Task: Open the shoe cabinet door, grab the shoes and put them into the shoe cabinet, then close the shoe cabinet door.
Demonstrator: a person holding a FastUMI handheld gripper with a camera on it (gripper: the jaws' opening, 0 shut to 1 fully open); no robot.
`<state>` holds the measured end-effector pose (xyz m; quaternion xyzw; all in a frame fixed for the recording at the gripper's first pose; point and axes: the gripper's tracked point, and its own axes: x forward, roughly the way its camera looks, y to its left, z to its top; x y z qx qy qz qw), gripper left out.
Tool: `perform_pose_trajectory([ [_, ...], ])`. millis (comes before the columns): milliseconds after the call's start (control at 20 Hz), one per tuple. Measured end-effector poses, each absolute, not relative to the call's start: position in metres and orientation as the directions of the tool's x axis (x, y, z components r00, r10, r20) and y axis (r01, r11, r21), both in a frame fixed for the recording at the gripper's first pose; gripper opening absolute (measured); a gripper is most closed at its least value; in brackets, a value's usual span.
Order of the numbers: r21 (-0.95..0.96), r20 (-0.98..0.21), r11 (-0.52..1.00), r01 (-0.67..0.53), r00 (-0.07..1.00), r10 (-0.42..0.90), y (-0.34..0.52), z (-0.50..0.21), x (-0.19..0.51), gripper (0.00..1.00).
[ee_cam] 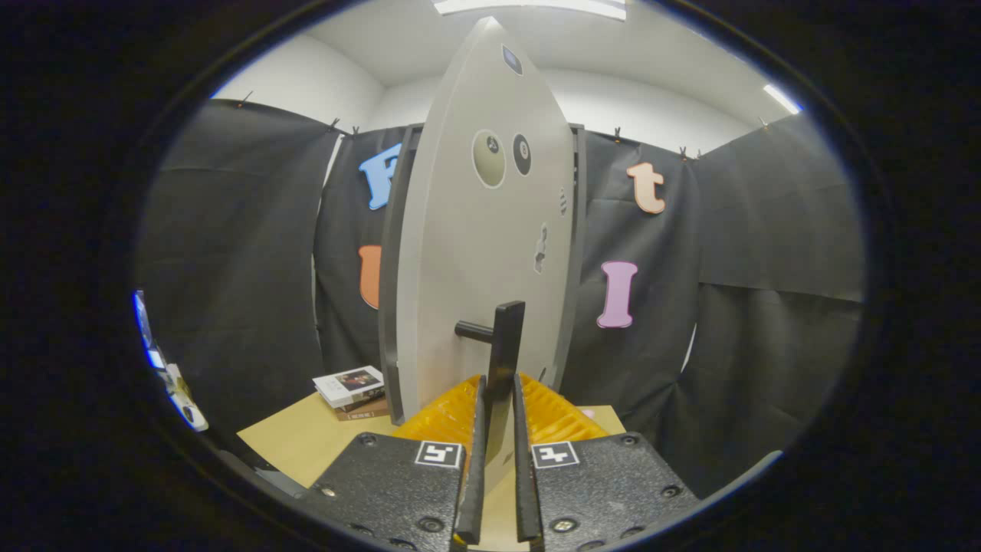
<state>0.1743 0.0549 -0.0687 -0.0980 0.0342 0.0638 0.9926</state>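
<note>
I have the gripper (497,429) nearly closed, both fingers clamped on the black handle (502,360) of the grey cabinet door (483,253).

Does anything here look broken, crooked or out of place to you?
Nothing stands out. The gripper is closed on the black handle of the grey cabinet door, which looks intact. A small stack of books lies on the table beside it.

Cabinet interior (392,307) behind door (475,253)
</note>
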Motion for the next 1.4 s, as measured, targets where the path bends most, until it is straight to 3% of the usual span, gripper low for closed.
perform_pose_trajectory([
  [200, -0.150, -0.085, 0.986, -0.074, 0.994, 0.062, 0.031, -0.067, 0.175, 0.18],
  [350, -0.107, -0.077, 0.994, 0.001, 0.997, -0.010, 0.008, -0.065, 0.176, 0.08],
  [450, -0.071, -0.092, 0.997, -0.011, 0.996, 0.004, 0.002, -0.063, 0.172, 0.04],
  [700, -0.086, -0.057, 0.995, 0.046, 0.997, -0.051, -0.017, -0.050, 0.156, 0.06],
  [950, -0.128, -0.029, 0.992, 0.007, 1.000, -0.010, -0.005, -0.056, 0.128, 0.44],
  [1150, -0.148, -0.008, 0.987, -0.065, 0.998, 0.065, 0.017, -0.065, 0.126, 0.95],
  [1400, -0.127, -0.035, 0.985, -0.118, 0.993, 0.115, 0.066, -0.128, 0.118, 1.00],
])
